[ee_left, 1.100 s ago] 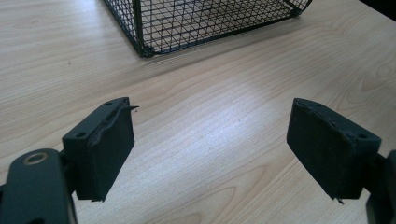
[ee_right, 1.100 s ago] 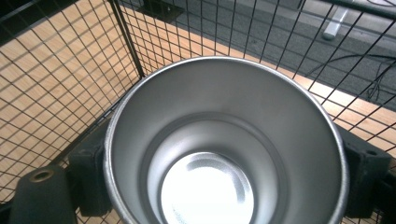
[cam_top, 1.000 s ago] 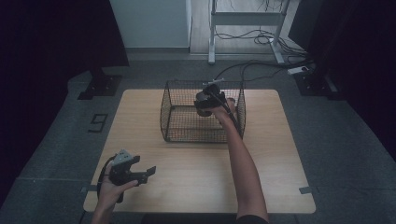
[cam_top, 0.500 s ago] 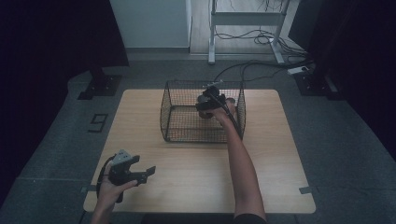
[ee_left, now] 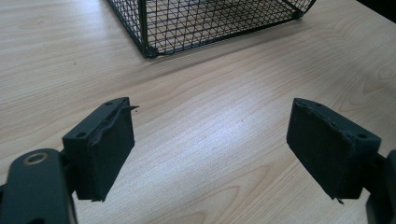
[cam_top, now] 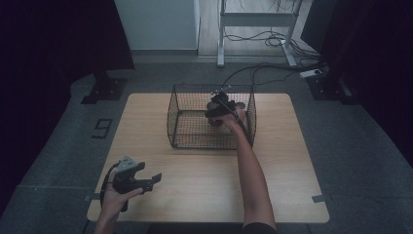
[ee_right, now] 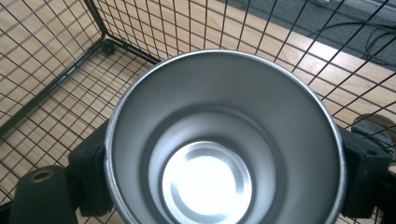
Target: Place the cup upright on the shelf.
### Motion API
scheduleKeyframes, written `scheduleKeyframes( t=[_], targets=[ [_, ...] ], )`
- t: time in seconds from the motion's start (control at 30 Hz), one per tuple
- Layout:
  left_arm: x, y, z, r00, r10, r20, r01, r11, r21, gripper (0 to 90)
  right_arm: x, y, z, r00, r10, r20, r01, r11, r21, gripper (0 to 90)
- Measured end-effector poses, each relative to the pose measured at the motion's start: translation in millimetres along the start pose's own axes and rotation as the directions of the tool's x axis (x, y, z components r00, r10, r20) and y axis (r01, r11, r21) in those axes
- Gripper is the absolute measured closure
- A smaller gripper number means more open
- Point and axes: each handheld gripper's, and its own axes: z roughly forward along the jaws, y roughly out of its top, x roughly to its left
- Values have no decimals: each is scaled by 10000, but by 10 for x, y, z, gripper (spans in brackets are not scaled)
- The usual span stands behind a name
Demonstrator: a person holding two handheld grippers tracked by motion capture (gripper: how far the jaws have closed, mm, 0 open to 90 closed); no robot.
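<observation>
High view gives us the wooden table (cam_top: 204,195) first, pale and wide, with a black wire basket (cam_top: 187,122) standing on its far half. Our right arm reaches forward from the near edge, and the right gripper (cam_top: 221,108) sits inside the basket near its right wall, above the mesh floor. Looking along that gripper in the right gripper view, we see its two black jaws pressed against opposite sides of a steel cup (ee_right: 224,140), mouth toward the camera, shiny bottom visible and nothing inside it, with the basket's mesh behind and below. Our left gripper (cam_top: 146,181) is held over the near left corner of the table, well apart from the basket. In the left gripper view its jaws stand wide apart with bare wood between them, a basket corner beyond.
</observation>
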Motion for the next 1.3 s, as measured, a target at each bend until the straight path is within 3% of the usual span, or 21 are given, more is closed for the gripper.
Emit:
scheduleKeyframes(
  t=[0.43,0.87,1.03,1.17,1.3],
  targets=[
    [7,0,-9,10000,-22,-17,22,10000,-11,154,22,-38,74,9985,-459,298,438,9967,679,135],
    [7,4,-19,10000,-38,-27,37,10000,-53,154,0,-53,95,9981,-467,411,418,9927,1129,128],
    [10,4,-26,10000,-39,-37,39,10000,-70,154,4,-44,76,9983,-367,451,322,9947,976,70],
    [14,6,-32,10000,-47,-51,46,9999,-98,154,-18,-16,16,9994,66,349,-85,9985,534,5],
    [8,8,-30,10000,-45,-42,45,9999,-100,154,-46,15,-83,9992,327,215,-329,9994,89,0]
  ],
)
